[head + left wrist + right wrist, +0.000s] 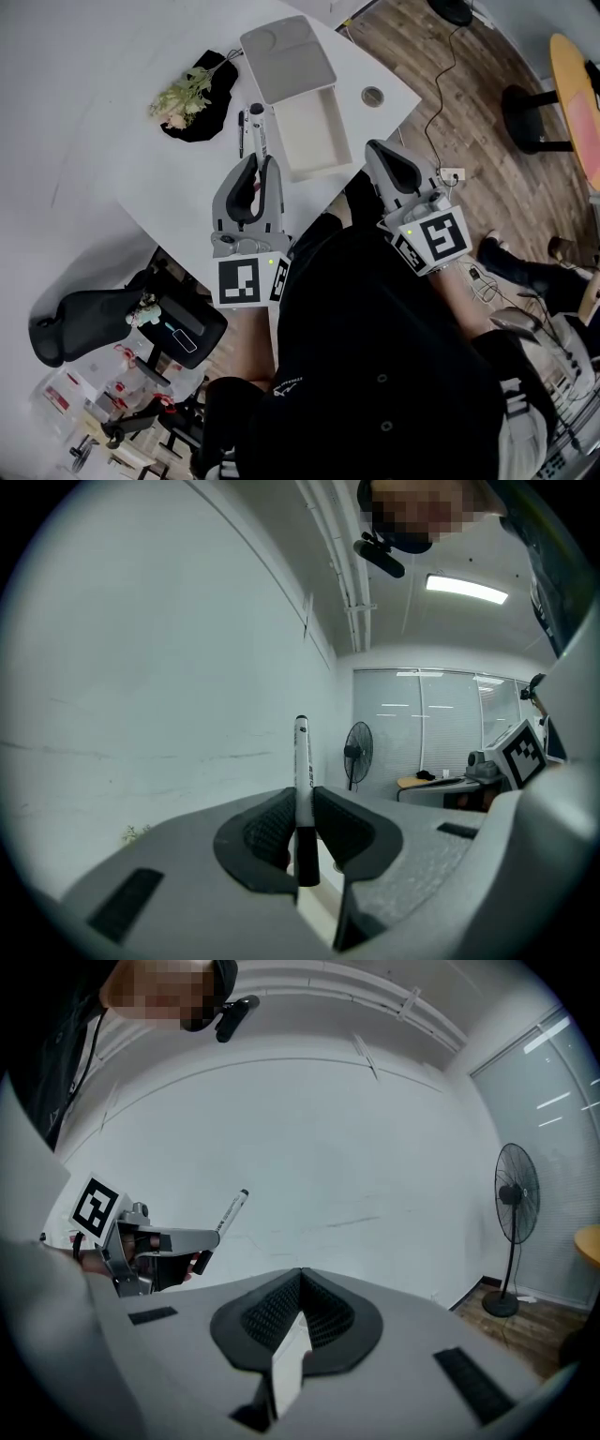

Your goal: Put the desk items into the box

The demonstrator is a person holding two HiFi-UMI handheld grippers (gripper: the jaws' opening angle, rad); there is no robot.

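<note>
Gripping a white marker (dark end toward you), your left gripper has its jaws clamped on the barrel. Your right gripper has its jaws pressed together on nothing. Past the marker's tip, the open white box sits on the desk, its lid just behind. A black pen lies left of the box, and a flower sprig farther left.

White desk: open white box, lid adjoining; flower sprig on black cloth. Left gripper holds, seemingly, a marker beside box. Right gripper near desk's edge.
</note>
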